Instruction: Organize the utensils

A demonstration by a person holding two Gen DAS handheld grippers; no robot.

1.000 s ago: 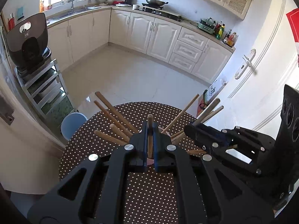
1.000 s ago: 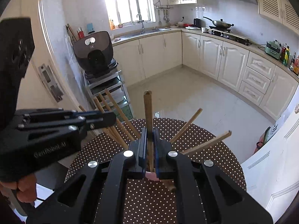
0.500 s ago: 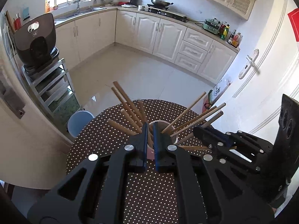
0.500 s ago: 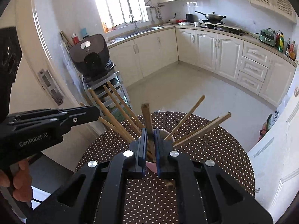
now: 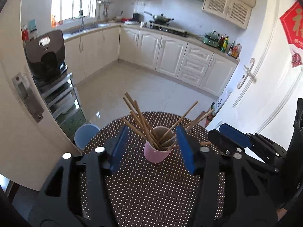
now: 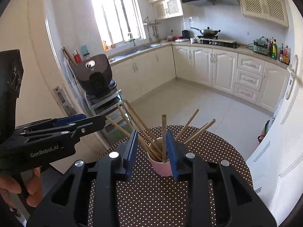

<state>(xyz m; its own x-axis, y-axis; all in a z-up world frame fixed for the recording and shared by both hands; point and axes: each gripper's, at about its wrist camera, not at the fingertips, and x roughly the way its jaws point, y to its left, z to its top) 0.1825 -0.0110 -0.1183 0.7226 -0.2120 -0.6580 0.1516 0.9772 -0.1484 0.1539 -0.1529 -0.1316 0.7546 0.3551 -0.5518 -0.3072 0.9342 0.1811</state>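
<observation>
Chopsticks (image 5: 144, 124) are the utensils here, wooden ones, all standing in a pink cup (image 5: 156, 152) on a round table (image 5: 151, 193) covered in a brown cloth with white dots. Going from large to small, the table comes first: its near edge is cut off by the frame and by the black gripper bodies in both views, so only the far arc shows.

The left gripper (image 5: 151, 148) fills the lower half of its own view. Its jaws have just been opening and now stand wide apart, the blue pads on either side of the cup without pressing on it or on any stick; it holds nothing. The right gripper (image 6: 151, 152) has also just been opening; its jaws stand moderately apart, framing the cup, with one upright chopstick (image 6: 164, 132) seen in the gap, free of both pads. It too grips nothing. Each gripper appears at the edge of the other's view, and part of a hand (image 6: 20, 187) shows around the left gripper's handle.

One cup is in view; its base is partly masked by the pad in the right wrist view. The chopsticks fan out in two bunches, leaning left and right. About ten or eleven can be counted, but they cross inside the cup and some hide behind others, so the exact number cannot be told.
</observation>
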